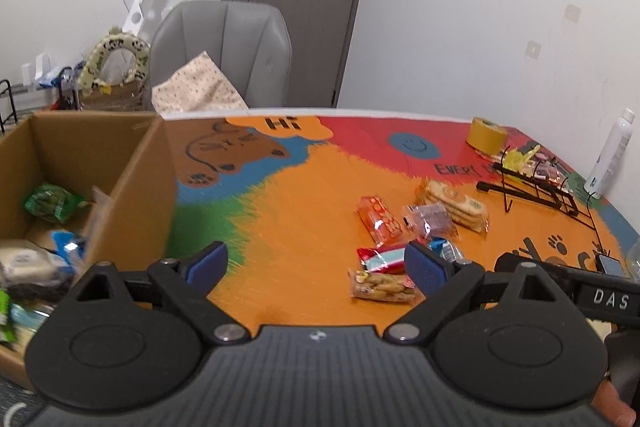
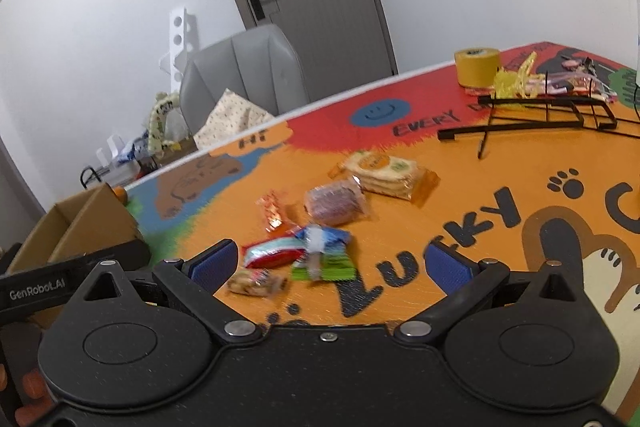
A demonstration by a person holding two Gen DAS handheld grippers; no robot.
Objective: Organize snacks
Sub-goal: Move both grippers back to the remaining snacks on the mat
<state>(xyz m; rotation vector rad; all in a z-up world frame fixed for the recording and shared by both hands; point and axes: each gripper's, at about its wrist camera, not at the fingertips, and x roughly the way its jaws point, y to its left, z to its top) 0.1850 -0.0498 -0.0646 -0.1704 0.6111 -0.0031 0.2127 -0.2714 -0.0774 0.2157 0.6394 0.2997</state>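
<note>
Six loose snacks lie mid-counter: cracker pack [image 2: 386,173], purple pack [image 2: 335,205], orange pack [image 1: 378,218], red-white pack [image 2: 274,251], blue-green pack [image 2: 323,254] and cookie pack [image 1: 382,285]. The cracker pack's long axis runs toward the right edge. A box [image 1: 148,187] at the left edge holds more snacks. A tape roll [image 1: 486,135], a wire rack [image 1: 540,187] and a white bottle [image 1: 610,155] stand near the far right corner. Left gripper [image 1: 316,265] and right gripper [image 2: 334,263] hover with fingers spread apart, empty.
</note>
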